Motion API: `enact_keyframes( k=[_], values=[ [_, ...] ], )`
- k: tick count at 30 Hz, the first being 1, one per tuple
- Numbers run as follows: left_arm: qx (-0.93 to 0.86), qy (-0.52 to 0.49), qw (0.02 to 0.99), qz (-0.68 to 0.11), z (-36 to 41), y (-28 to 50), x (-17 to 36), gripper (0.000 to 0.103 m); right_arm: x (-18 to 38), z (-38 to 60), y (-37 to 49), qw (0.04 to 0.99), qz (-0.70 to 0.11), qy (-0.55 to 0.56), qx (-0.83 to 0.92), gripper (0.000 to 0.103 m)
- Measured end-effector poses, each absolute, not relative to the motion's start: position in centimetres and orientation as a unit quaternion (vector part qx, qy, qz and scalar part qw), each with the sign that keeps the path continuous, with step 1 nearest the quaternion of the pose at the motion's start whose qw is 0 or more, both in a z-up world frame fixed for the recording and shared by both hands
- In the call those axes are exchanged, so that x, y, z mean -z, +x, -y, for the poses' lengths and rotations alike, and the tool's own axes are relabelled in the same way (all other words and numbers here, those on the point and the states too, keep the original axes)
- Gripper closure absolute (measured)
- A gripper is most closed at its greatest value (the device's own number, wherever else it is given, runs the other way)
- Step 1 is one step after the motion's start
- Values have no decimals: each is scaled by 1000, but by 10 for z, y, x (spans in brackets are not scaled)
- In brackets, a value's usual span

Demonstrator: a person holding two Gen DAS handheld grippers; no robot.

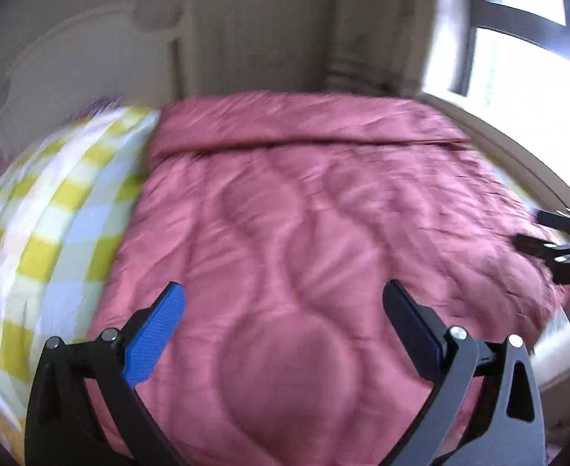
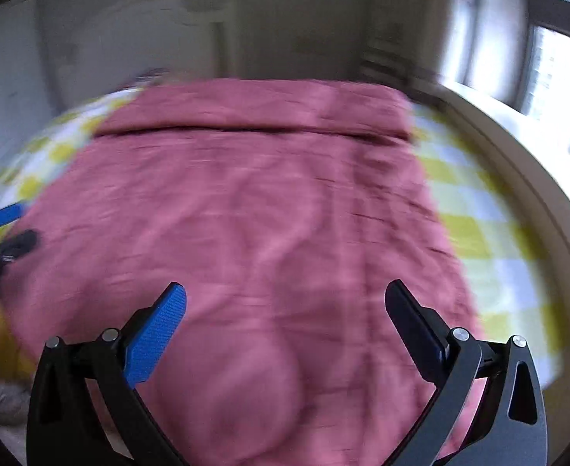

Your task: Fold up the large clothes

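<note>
A pink quilted blanket (image 1: 304, 194) lies spread on the bed, with a folded band along its far edge. My left gripper (image 1: 283, 285) hovers over the blanket's near part, its jaws wide apart and nothing between the blue pads. My right gripper (image 2: 283, 285) hangs over the same blanket (image 2: 246, 194), open too and empty. Each view catches the other tool at its side edge: the right gripper (image 1: 549, 240) by the blanket's right border, the left gripper (image 2: 9, 229) by its left border. Both views are blurred by motion.
A yellow, white and pale-blue checked sheet (image 1: 51, 213) covers the bed on both sides of the blanket (image 2: 479, 213). A white headboard (image 1: 90, 58) stands at the far left. A bright window (image 1: 518, 39) is at the right, past the bed's pale rim (image 2: 537, 178).
</note>
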State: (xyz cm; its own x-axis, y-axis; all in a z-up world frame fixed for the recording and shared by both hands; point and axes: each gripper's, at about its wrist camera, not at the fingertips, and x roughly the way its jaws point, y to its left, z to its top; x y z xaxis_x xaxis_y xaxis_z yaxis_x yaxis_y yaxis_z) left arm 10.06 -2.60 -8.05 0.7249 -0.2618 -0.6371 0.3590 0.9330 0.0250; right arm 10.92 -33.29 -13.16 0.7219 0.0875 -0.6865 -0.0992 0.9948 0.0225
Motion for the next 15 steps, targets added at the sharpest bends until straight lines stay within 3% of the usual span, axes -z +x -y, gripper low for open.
enact_keyframes(
  k=[4,7,15],
  values=[
    [149,168,904,-365,64,105,115,2,164,293,121,913,-393,-70,-86,5],
    [168,110,908,-368,50,111,124,2,165,304,124,915,-390,-39,-95,4],
    [122,69,917,-372,6,110,111,2,155,350,113,917,-398,-20,-15,5]
  ],
)
